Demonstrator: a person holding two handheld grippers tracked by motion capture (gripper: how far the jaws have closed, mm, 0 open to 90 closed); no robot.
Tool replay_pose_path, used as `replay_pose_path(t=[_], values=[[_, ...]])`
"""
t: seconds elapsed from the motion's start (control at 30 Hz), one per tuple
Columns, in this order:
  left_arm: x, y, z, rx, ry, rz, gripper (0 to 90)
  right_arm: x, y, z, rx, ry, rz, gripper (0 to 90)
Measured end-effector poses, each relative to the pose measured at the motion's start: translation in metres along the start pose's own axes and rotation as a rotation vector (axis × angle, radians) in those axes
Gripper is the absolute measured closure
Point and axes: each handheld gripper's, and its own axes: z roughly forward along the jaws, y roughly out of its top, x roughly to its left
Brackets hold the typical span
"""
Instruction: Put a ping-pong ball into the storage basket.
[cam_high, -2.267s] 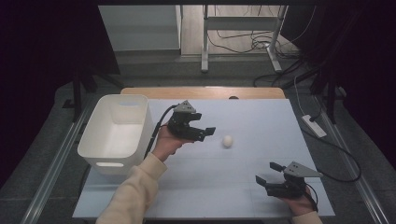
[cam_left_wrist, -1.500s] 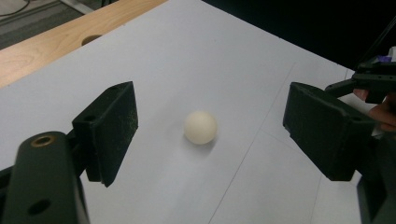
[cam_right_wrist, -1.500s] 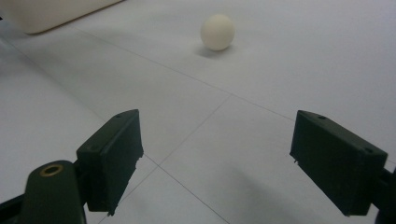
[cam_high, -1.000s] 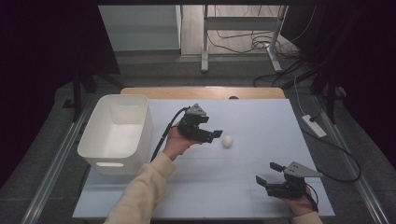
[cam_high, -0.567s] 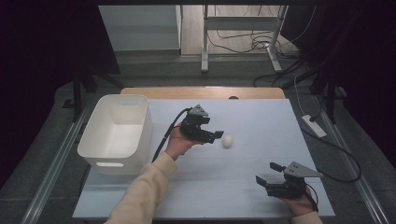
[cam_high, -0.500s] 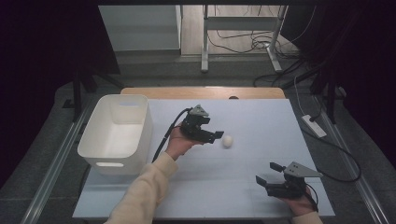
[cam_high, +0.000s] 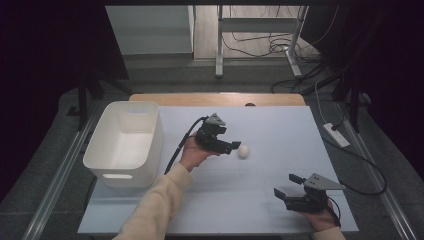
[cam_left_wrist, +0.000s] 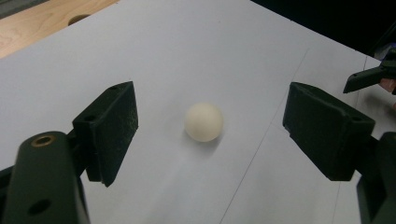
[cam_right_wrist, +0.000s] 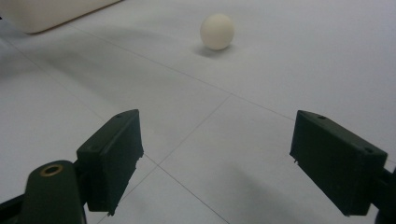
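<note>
My left gripper (cam_high: 234, 146) mid-table, jaws spread wide, nothing between pads. White ball (cam_high: 243, 151) sits on pale blue table sheet (cam_high: 280, 130) just right of jaw tips, not touched; in left gripper view ball (cam_left_wrist: 203, 122) lies ahead, between the two pads but beyond them. My right gripper (cam_high: 286, 187) rests at near right corner, jaws spread, empty, well apart from ball. White bin (cam_high: 125, 142) stands at left edge of table.

Surface: pale blue-white rectangular table top (cam_high: 280, 125), with a bare wooden strip along its far edge.
On it, left: white rectangular plastic bin (cam_high: 125, 142).
On it, centre: small cream-white ball (cam_high: 243, 150).
</note>
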Motion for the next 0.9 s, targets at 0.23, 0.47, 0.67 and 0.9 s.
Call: replay_pose_path(t=[0.23,0.47,0.67,0.9], values=[[-0.001,0.000,0.005,0.006,-0.002,0.003,19.1,0.000,0.000,0.000,0.000,0.001,-0.001,16.6],[-0.002,-0.001,0.009,0.019,0.000,0.014,19.1,0.000,0.000,0.000,0.000,0.000,-0.002,16.6],[-0.003,-0.001,0.013,0.025,0.000,0.014,19.1,0.000,0.000,0.000,-0.001,0.000,-0.001,16.6],[-0.004,0.000,0.017,0.029,-0.002,0.014,19.2,0.000,0.000,0.000,-0.001,0.000,-0.001,16.6]])
